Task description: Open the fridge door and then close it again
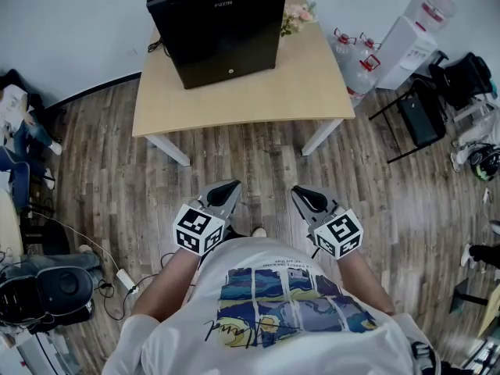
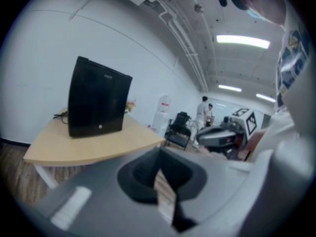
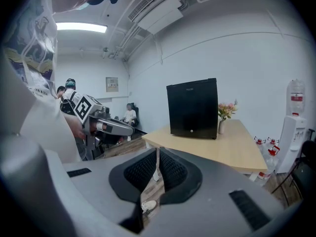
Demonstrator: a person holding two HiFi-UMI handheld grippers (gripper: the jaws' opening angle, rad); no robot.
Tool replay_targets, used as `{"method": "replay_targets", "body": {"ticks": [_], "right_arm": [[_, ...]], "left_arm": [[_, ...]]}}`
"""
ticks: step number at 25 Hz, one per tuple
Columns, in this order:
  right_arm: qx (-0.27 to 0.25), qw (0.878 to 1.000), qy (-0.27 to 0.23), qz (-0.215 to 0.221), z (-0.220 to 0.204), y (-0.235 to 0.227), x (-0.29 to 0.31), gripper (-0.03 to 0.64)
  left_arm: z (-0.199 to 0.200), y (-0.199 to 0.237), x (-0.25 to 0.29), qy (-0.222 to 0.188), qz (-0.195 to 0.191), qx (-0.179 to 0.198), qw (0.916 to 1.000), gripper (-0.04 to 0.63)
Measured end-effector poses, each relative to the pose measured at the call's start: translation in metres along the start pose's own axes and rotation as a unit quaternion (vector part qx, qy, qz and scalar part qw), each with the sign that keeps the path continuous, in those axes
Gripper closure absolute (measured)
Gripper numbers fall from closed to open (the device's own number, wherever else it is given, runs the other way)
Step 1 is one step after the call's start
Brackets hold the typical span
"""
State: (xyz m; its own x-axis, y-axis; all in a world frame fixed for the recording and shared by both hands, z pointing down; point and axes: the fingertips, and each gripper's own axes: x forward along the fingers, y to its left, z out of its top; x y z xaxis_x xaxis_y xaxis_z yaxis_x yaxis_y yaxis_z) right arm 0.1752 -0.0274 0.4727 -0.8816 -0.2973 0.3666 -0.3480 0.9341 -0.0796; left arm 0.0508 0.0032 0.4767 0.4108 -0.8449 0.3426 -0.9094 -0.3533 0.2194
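Note:
A black mini fridge (image 1: 219, 26) stands with its door closed at the back of a light wooden table (image 1: 258, 92). I stand well short of the table, with both grippers held close to my body above the wooden floor. My left gripper (image 1: 232, 186) is shut with nothing in it, and so is my right gripper (image 1: 299, 193). In the left gripper view the fridge (image 2: 98, 102) sits far off beyond the closed left gripper (image 2: 159, 156). In the right gripper view the fridge (image 3: 193, 107) is ahead of the right gripper (image 3: 157, 153), also at a distance.
A vase of flowers (image 1: 296, 14) stands beside the fridge. Water bottles (image 1: 357, 62), a water dispenser (image 1: 412, 37) and a black chair (image 1: 419, 114) are right of the table. Bags and cables (image 1: 47, 287) lie at the left. People (image 2: 203, 113) are in the background.

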Motion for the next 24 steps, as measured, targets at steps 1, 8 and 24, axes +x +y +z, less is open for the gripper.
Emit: {"method": "replay_targets", "body": {"ticks": [1,8,24], "right_arm": [[0.000,1.000,0.000,0.000,0.0001,-0.0001,-0.0001,0.592],[0.000,1.000,-0.001,-0.001,0.0001,-0.0020,-0.0004,0.591],[-0.003,1.000,-0.001,-0.005,0.0020,-0.0047,-0.0027,0.592]], "left_arm": [[0.0003,0.0000,0.0002,0.000,-0.001,-0.003,1.0000,0.588],[0.0023,0.0007,0.0027,0.000,-0.003,-0.006,1.0000,0.588],[0.0053,-0.0019,0.0058,0.004,-0.013,-0.003,0.9999,0.588]]}}
